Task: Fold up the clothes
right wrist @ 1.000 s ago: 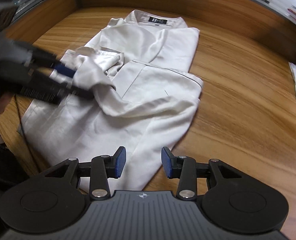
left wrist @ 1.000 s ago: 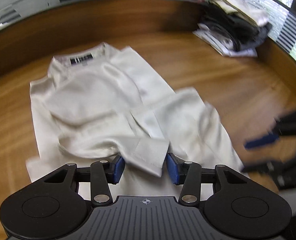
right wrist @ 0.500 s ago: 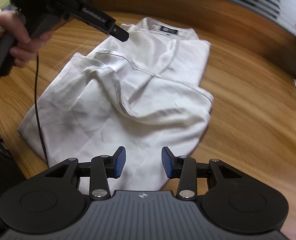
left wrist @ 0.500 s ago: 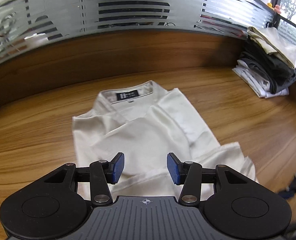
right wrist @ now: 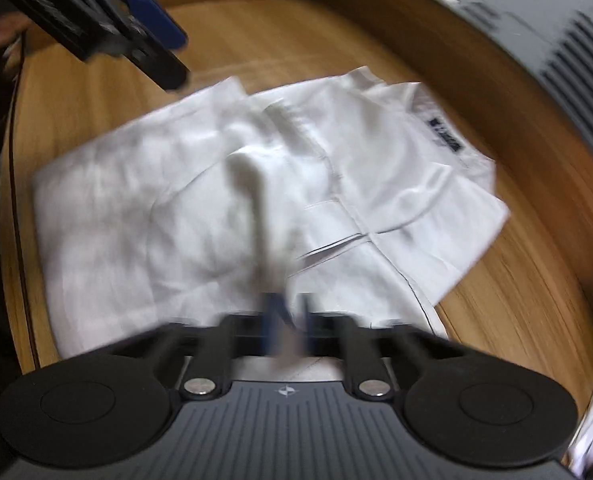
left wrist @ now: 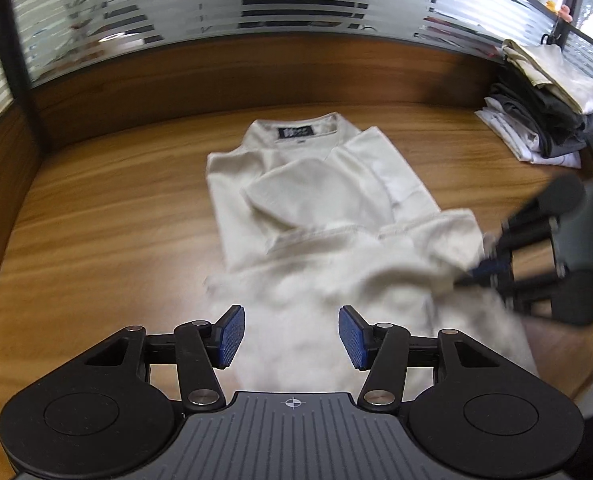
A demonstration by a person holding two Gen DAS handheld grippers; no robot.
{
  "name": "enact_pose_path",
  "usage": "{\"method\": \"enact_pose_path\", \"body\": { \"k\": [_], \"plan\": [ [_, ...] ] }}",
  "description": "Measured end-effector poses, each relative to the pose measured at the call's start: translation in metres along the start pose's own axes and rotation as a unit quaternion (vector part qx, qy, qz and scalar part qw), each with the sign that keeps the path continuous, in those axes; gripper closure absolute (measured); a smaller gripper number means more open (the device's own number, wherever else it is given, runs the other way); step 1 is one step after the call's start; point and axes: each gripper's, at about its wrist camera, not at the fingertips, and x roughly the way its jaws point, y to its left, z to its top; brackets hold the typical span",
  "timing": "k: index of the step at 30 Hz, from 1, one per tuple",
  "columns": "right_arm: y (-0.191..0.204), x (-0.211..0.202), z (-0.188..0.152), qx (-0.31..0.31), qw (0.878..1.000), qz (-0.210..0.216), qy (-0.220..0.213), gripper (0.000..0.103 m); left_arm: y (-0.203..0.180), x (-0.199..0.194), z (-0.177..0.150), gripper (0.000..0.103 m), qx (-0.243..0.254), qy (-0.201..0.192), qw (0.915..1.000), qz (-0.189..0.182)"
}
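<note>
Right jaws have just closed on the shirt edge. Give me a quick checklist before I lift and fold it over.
1. Right gripper pinching the shirt: ok, a ridge of cloth runs into its shut jaws.
2. Left gripper free: ok, jaws opening, nothing clamped, shirt lying below.
3. Sleeves folded in: ok.
4. Collar label at the far end: ok.
5. Pile of clothes clear of the shirt: ok.
6. Depth of grip: cannot tell, blurred.

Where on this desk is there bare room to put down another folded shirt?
Bare wood lies left of the shirt, out to the desk's side wall, and between its collar and the back wall. Another strip separates the shirt from the clothes pile. The near right is crowded by the right gripper.
</note>
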Motion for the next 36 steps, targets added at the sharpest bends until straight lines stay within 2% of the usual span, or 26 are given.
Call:
{"method": "enact_pose_path", "body": {
  "k": [3, 6, 9, 10, 12, 17, 21, 25, 29, 34, 35, 36],
  "plan": [
    [-0.01, 0.003, 0.007, -0.018, 1.0, -0.011, -0.005, 0.102, 0.002, -0.011, -0.017, 0.048, -0.003, 0.005, 0.9999, 0.012],
    [-0.021, 0.011, 0.016, -0.029, 0.999, -0.045, -0.005, 0.102, 0.0, -0.018, -0.034, 0.048, -0.002, 0.013, 0.9998, 0.013],
    [-0.033, 0.02, 0.019, -0.02, 0.997, -0.068, 0.001, 0.091, -0.004, -0.024, -0.048, 0.047, 0.013, 0.022, 0.9996, 0.009],
    [-0.036, 0.018, 0.018, -0.013, 0.998, -0.067, 0.0, 0.09, -0.006, -0.025, -0.053, 0.047, 0.021, 0.025, 0.9995, 0.007],
    [-0.04, 0.01, 0.014, 0.003, 0.998, -0.057, -0.007, 0.082, -0.012, -0.027, -0.061, 0.047, 0.044, 0.029, 0.9986, -0.001],
    [-0.035, -0.019, -0.012, 0.029, 0.999, -0.012, -0.011, 0.07, -0.023, -0.025, -0.077, 0.047, 0.099, 0.047, 0.9936, -0.028],
    [-0.017, -0.041, -0.038, 0.057, 0.998, 0.037, -0.008, 0.069, -0.025, -0.015, -0.087, 0.046, 0.117, 0.065, 0.9898, -0.049],
    [0.018, -0.054, -0.062, 0.062, 0.995, 0.078, -0.004, 0.069, -0.029, -0.006, -0.095, 0.046, 0.146, 0.079, 0.9842, -0.061],
    [0.055, -0.051, -0.078, 0.047, 0.995, 0.089, 0.013, 0.045, -0.035, 0.001, -0.105, 0.046, 0.183, 0.089, 0.9767, -0.068],
    [0.081, -0.041, -0.089, 0.032, 0.996, 0.073, 0.032, 0.046, -0.039, 0.008, -0.114, 0.047, 0.207, 0.096, 0.9717, -0.061],
    [0.083, -0.04, -0.09, 0.029, 0.997, 0.066, 0.032, 0.051, -0.039, 0.009, -0.115, 0.048, 0.212, 0.096, 0.9709, -0.058],
    [0.084, -0.04, -0.09, 0.027, 0.997, 0.061, 0.031, 0.054, -0.038, 0.009, -0.115, 0.055, 0.21, 0.093, 0.9714, -0.06]
  ]
}}
